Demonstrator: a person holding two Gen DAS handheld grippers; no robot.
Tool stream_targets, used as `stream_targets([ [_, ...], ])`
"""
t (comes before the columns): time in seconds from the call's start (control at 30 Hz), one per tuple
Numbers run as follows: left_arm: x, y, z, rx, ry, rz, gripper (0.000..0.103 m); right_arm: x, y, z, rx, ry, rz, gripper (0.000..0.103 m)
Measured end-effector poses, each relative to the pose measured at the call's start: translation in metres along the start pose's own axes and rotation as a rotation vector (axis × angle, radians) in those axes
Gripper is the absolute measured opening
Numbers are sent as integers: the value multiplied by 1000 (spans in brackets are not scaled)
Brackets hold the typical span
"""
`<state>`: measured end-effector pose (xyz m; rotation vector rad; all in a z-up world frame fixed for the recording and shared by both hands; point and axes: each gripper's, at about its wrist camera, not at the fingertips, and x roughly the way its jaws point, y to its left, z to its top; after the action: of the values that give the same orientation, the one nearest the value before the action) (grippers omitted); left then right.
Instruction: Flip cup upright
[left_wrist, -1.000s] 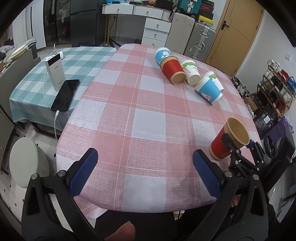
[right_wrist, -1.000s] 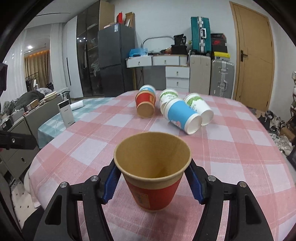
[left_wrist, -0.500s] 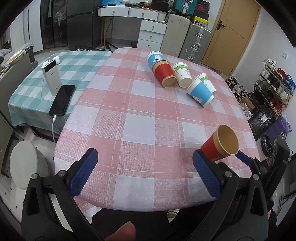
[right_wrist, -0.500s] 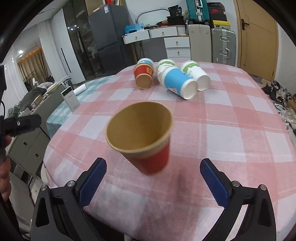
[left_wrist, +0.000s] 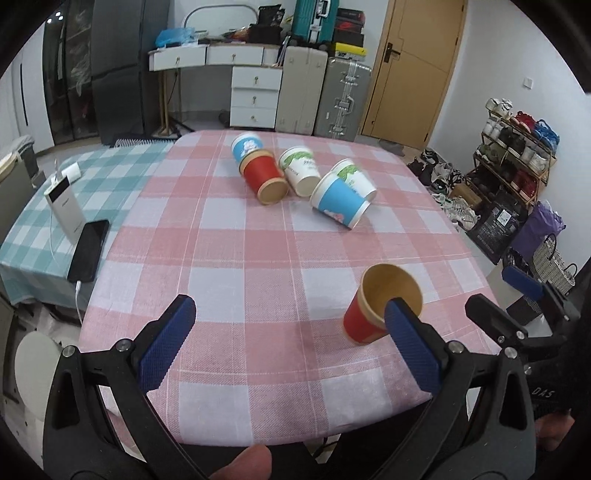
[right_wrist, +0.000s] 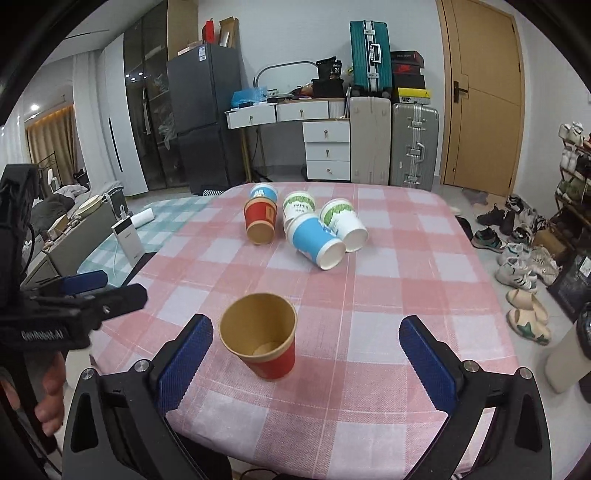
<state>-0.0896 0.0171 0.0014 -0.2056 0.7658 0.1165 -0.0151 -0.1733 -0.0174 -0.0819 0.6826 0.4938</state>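
Observation:
A red paper cup (right_wrist: 260, 334) with a brown inside stands upright on the pink checked table (right_wrist: 406, 288), near its front edge. It also shows in the left wrist view (left_wrist: 380, 308). My right gripper (right_wrist: 304, 363) is open and empty, its blue pads apart on either side of the cup, behind it. My left gripper (left_wrist: 291, 347) is open and empty, held over the table's near edge, left of the cup. Several more paper cups (left_wrist: 303, 181) lie on their sides at the far middle of the table, among them a second red cup (right_wrist: 259, 224).
A lower table with a teal checked cloth (left_wrist: 92, 184) stands to the left, with a phone (left_wrist: 88, 249) and a white power bank (left_wrist: 64, 206) on it. Shoes (right_wrist: 524, 273) lie on the floor to the right. Drawers and suitcases stand behind.
My right gripper opened and let go of the red cup, then drew back. The cup now stands on the table. Both grippers pulled back from the table.

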Motion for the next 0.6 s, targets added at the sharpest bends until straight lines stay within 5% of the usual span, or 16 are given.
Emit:
stream_targets([
  [0.17,-5,-11,8,58,-36,70,102,-7,1,5,18,-4,-3,103],
  [0.6,-10,-16,4,48,-71,84,102,-8,-3,5,76,-8,44,103],
])
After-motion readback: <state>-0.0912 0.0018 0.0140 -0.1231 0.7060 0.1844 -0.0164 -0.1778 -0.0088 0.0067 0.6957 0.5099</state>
